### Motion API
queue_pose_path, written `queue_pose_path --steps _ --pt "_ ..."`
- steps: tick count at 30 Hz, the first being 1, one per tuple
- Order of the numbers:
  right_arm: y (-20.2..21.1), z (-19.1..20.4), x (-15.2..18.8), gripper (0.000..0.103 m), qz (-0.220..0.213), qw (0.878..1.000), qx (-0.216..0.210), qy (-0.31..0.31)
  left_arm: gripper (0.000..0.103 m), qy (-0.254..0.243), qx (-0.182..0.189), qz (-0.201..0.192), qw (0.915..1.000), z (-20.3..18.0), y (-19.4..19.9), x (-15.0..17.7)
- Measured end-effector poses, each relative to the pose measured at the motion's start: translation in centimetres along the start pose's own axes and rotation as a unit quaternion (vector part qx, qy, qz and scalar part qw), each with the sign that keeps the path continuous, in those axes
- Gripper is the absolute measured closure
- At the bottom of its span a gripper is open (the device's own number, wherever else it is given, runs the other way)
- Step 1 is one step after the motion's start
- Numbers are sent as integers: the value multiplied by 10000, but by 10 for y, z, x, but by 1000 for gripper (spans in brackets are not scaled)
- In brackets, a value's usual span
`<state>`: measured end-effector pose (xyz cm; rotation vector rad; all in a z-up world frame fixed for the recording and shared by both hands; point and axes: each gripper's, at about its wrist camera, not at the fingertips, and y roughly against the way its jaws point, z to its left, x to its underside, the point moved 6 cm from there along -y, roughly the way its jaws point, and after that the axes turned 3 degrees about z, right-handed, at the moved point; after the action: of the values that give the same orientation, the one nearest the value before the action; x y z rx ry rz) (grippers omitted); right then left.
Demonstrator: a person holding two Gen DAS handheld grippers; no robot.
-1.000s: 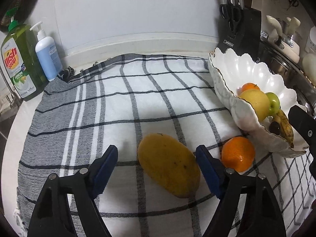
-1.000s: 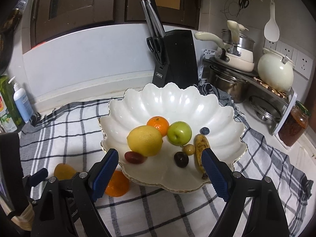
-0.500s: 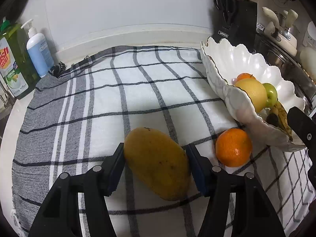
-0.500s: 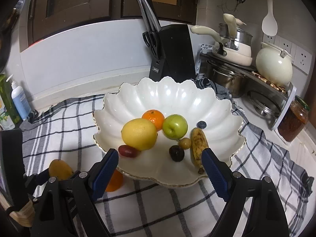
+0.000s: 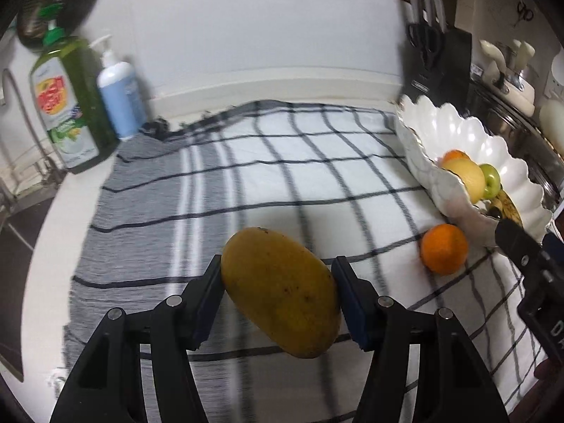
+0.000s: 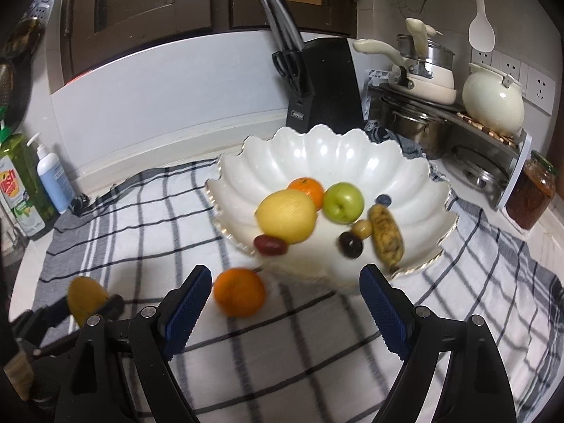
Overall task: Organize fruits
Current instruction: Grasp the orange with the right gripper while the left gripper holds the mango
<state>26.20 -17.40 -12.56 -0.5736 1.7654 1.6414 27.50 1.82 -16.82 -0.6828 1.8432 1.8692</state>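
Note:
A yellow mango (image 5: 282,289) hangs just above the checked cloth (image 5: 282,176), with my left gripper (image 5: 278,275) shut on its sides. It also shows in the right wrist view as the mango (image 6: 86,298) at far left. An orange (image 6: 239,292) lies on the cloth beside the white scalloped bowl (image 6: 317,155), just ahead of the left finger of my right gripper (image 6: 285,278). That gripper stands open and holds nothing. The bowl holds a yellow citrus (image 6: 285,215), a small orange (image 6: 308,190), a green apple (image 6: 343,201), a banana (image 6: 386,236) and some small dark fruits.
A green dish soap bottle (image 5: 70,105) and a blue pump bottle (image 5: 121,102) stand at the back left. A black knife block (image 6: 324,84) stands behind the bowl. Pots, a cream kettle (image 6: 493,102) and a jar (image 6: 530,199) crowd the right side.
The left jaws closed on the mango and raised it off the cloth. The right gripper drew back and to the left, so the orange now shows fully in front of it.

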Motion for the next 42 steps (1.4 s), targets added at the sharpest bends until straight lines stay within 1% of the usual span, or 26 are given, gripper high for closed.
queue_pose_path --steps 5,10,16,21,24,28,30,31,34,39,42 --pt "-1 13 13 16 88 9999 22 -66 43 123 -202 -137 9996 27 8 3" --pt "-7 29 22 16 242 9997 18 -29 43 231 -380 -199 9988 45 10 5" --pt "-25 37 22 17 498 9987 8 -113 43 302 -480 -156 9983 55 4 6" --pt "-44 41 22 21 734 9971 -18 -219 43 333 -522 -135 9980 59 0 2" --pt "-54 42 22 25 817 9963 -25 -271 43 335 -535 -128 9979 60 -1 1" --pt "-64 45 23 34 907 9955 -58 -258 43 350 -545 -110 9978 62 -3 -1" --pt "-67 46 23 36 922 9955 -10 -234 43 357 -551 -107 9978 63 -4 -1" --pt "-68 45 23 39 923 9955 10 -234 43 358 -550 -103 9978 63 -4 -2" --pt "-67 44 22 55 886 9959 84 -162 43 340 -554 -114 9978 62 -3 -2" --pt "-69 46 21 55 895 9959 101 10 43 333 -528 -124 9980 60 -2 -2" --pt "-72 45 21 55 924 9957 76 1 43 327 -537 -132 9979 58 0 -1"
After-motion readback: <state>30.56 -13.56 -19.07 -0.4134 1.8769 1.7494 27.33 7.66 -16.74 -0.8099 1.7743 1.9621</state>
